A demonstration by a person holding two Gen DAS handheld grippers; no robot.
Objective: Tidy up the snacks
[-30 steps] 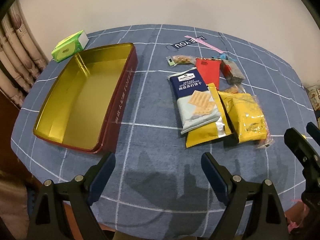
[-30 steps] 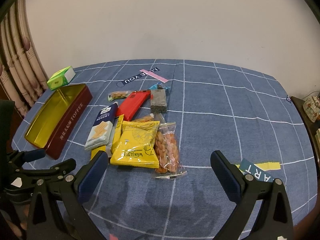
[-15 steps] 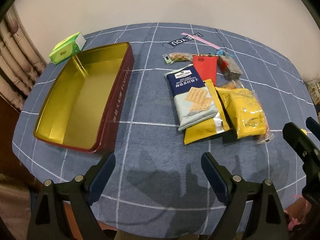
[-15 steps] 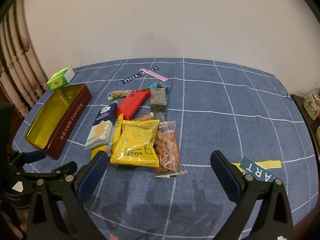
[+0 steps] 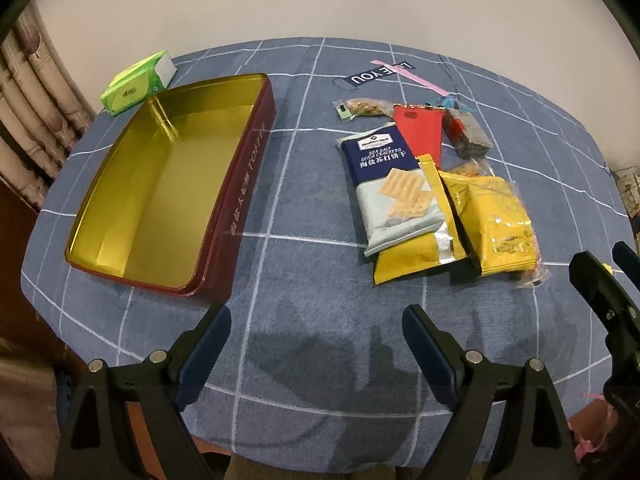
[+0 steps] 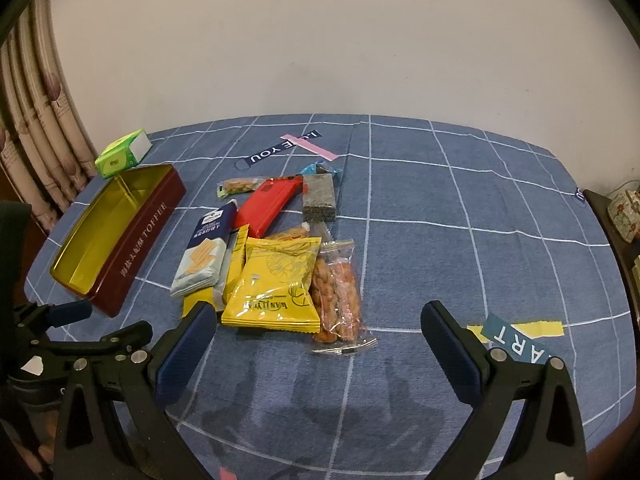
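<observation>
Snacks (image 6: 276, 260) lie piled at 3 o'clock of the empty tin (image 5: 160, 200); left gripper (image 5: 316, 344) and right gripper (image 6: 320, 340) hover wide, unloaded, ready for transfer.

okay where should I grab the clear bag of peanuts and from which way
Take the clear peanut bag by its crimped near end, coming in low with the right tongs from the near table edge. That flat seal lies free on the cloth, while the yellow snack packet overlaps its left side.
</observation>
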